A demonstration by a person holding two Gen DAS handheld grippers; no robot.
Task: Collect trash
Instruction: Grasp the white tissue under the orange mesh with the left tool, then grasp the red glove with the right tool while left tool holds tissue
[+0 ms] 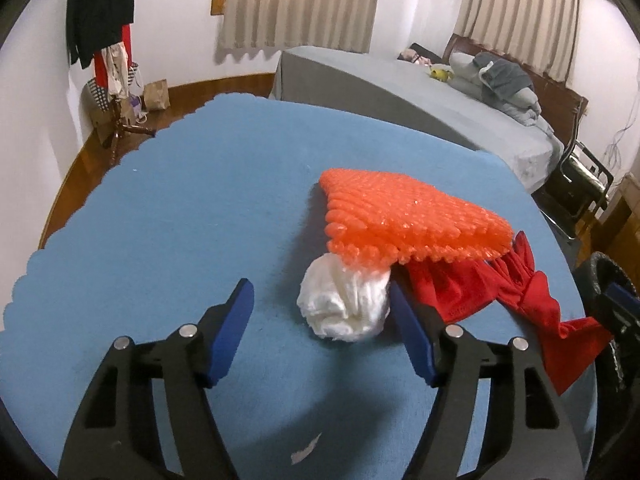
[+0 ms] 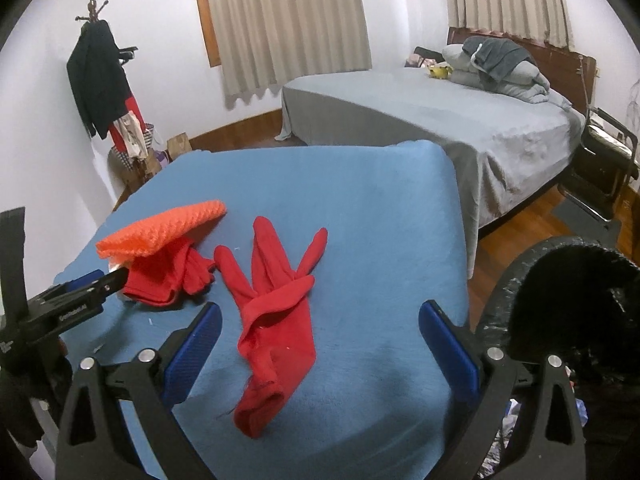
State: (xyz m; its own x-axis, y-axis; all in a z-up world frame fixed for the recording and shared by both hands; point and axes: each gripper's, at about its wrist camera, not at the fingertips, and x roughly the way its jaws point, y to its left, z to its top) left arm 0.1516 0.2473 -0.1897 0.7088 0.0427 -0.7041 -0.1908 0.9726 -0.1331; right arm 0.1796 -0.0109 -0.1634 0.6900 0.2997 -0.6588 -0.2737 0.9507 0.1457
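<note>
Left gripper gapes wide, empty, bracketing the crumpled tissue wad tucked under the orange bubble wrap; right gripper equally wide, empty, over the red glove, the black-lined bin beside it for drops.

I saw small white letters on the side of the left gripper in the right wrist view. They were too blurry for me to read. I found no other words, numbers or signs anywhere in either view.
</note>
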